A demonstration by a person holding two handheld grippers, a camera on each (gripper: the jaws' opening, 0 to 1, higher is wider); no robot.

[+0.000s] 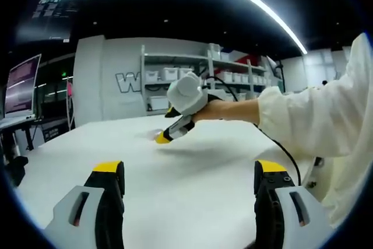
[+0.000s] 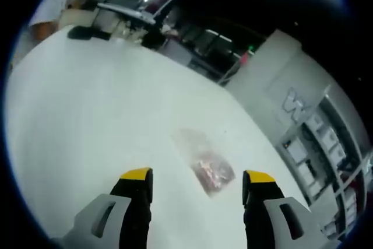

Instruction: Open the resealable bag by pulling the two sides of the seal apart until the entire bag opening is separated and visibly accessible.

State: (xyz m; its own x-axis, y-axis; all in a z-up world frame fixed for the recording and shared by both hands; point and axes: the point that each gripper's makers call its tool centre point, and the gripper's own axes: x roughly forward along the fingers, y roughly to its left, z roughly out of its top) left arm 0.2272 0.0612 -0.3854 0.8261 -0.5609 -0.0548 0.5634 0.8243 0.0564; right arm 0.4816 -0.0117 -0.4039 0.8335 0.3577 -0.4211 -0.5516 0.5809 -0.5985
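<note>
- Right gripper (image 2: pixel 198 182): jaws wide and holding nothing; the bag (image 2: pixel 205 164) lies flat on the white counter (image 2: pixel 87 103) just ahead of them, between the two tips and a little toward the right one
- Bag's long axis runs away from the jaws, slanting up-left in the right gripper view; red contents sit at the near end; I cannot tell which end carries the seal
- Left gripper (image 1: pixel 189 176): jaws wide and empty, well back from the bag, so the right one is nearer
</note>
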